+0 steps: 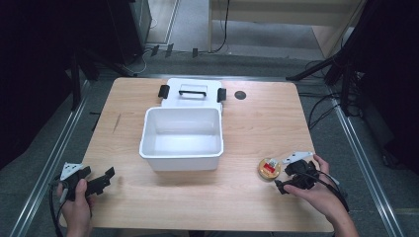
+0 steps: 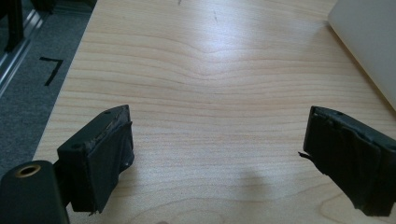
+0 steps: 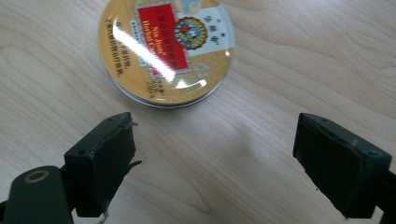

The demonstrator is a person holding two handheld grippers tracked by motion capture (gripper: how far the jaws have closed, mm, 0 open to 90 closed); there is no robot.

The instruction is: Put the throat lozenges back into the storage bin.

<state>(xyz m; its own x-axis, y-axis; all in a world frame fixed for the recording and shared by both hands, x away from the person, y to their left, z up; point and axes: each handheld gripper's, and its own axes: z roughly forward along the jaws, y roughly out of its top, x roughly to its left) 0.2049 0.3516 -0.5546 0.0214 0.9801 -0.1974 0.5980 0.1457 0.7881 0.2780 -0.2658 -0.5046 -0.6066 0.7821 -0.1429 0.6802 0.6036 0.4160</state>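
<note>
Your right gripper [image 3: 215,158] sits released, jaws spread just short of the round gold tin [image 3: 166,49]; your left gripper [image 2: 217,163] gapes over bare table [image 2: 210,70].

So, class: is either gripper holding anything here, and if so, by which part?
Nothing is held. The left gripper is open over bare table. The right gripper is open too, with the round tin lying just ahead of its jaws, untouched.
</note>
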